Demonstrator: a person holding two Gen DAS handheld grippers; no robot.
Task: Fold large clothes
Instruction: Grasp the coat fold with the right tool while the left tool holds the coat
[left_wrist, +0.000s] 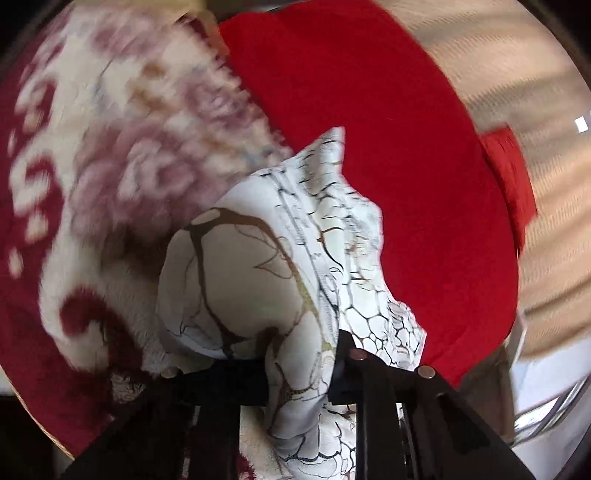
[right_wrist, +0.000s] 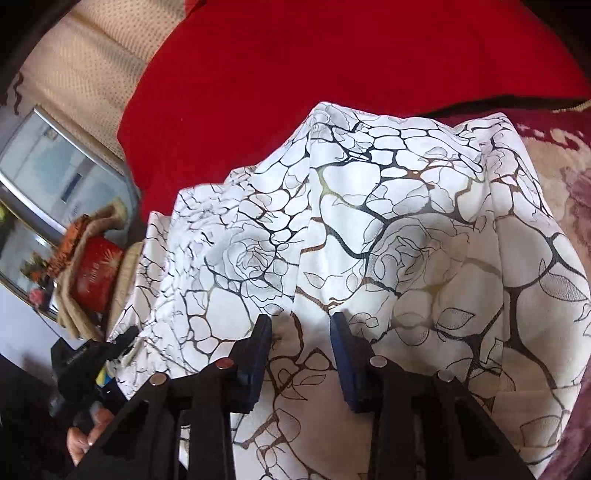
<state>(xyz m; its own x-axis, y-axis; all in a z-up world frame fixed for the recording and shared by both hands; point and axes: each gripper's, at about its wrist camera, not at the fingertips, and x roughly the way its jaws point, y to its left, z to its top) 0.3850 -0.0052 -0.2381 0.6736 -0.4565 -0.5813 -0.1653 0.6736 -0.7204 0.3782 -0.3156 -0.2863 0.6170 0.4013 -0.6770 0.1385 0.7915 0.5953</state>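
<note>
Red fabric (right_wrist: 332, 66) covers the surface behind both grippers, with a cream and maroon floral rug (left_wrist: 122, 155) to the left of the left gripper and a beige dotted cushion (right_wrist: 85, 70) up and to the left of the right one.

The white garment (right_wrist: 388, 229), printed with black and brown vein lines and rose outlines, lies bunched directly ahead of and beneath the right gripper (right_wrist: 301, 321). Its two blue-padded fingers (right_wrist: 258, 354) stand a modest gap apart with a raised fold of the cloth running between them; the pads touch or nearly touch the fabric at their tips, but a firm pinch cannot be told from this view.

In the left wrist view, the left gripper (left_wrist: 295, 369) has a thick gathered bundle of the same white garment (left_wrist: 295, 266) clamped between its black fingers. The cloth bulges up ahead of the fingertips and hangs down between them towards the camera. The surroundings there are smeared by blur.

At the lower left of the right wrist view, the left gripper (right_wrist: 110, 350) shows again, gripping the garment's edge, with part of a hand (right_wrist: 85, 439) holding it. Beyond it, farther left, stands a red patterned pot (right_wrist: 96, 277) among folded tan cloths, before a framed glass panel (right_wrist: 48, 177).
</note>
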